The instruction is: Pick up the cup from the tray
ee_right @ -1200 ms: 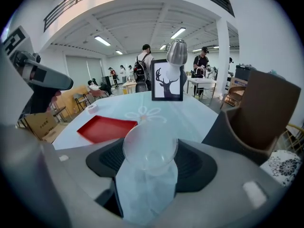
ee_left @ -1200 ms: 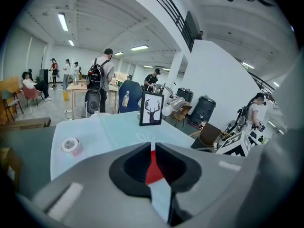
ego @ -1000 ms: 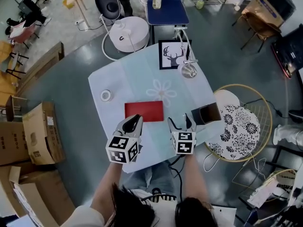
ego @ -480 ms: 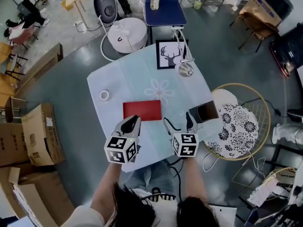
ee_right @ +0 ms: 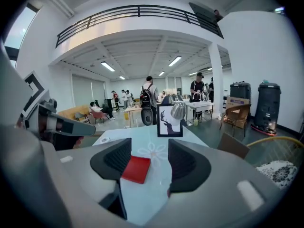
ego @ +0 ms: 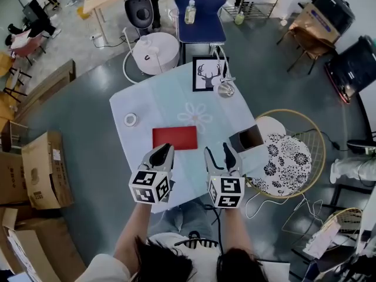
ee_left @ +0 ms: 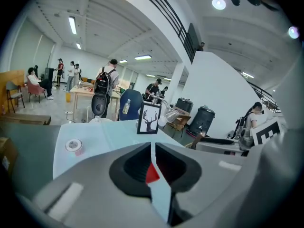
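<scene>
Over pale table (ego: 158, 98), we are holding left gripper (ego: 167, 148) pressed together, right gripper (ego: 216, 150) spread; red tray (ego: 175, 137) just ahead, seemingly cupless.

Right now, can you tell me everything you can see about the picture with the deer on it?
The black-framed deer picture shows a black stag's head with antlers on white. It stands upright near the far edge of the pale table, facing the person. A silver lamp shade hangs just in front of its right corner; whether they touch is unclear.
</scene>
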Available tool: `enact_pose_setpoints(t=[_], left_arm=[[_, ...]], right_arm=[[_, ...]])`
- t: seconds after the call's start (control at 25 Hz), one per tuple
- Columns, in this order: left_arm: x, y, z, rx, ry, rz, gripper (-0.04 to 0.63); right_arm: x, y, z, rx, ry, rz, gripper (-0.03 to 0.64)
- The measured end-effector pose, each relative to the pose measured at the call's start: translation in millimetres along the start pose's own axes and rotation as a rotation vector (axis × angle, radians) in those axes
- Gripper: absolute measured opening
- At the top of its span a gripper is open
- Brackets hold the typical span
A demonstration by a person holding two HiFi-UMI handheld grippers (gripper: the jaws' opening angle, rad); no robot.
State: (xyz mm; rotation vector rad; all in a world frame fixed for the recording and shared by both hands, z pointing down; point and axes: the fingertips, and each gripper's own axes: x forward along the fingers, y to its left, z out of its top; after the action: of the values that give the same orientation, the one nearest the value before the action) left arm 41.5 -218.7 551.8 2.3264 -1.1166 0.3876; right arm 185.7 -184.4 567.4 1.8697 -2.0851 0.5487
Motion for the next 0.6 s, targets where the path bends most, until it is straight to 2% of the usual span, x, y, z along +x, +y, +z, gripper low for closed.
enact_pose_setpoints(t=[0.12,0.28,0.6], left_arm=[[-9.0,-9.1,5.3,0.026,-0.035,-0.027,0.020],[-28.1,-17.6,16.4,0.042,-0.081,-0.050,0.020],[-72.5,-22.3,19.9,0.045,-0.144,-0.055,0.020]], right_arm=[[-14.9,9.2,12.7,-0.015,-0.029,-0.023,0.208],[-33.4,20.7,26.0,-0.065,-0.044,-0.080,0.027],[-63.8,65.9,36.8,-0.072,-0.070,-0.040,0.025]])
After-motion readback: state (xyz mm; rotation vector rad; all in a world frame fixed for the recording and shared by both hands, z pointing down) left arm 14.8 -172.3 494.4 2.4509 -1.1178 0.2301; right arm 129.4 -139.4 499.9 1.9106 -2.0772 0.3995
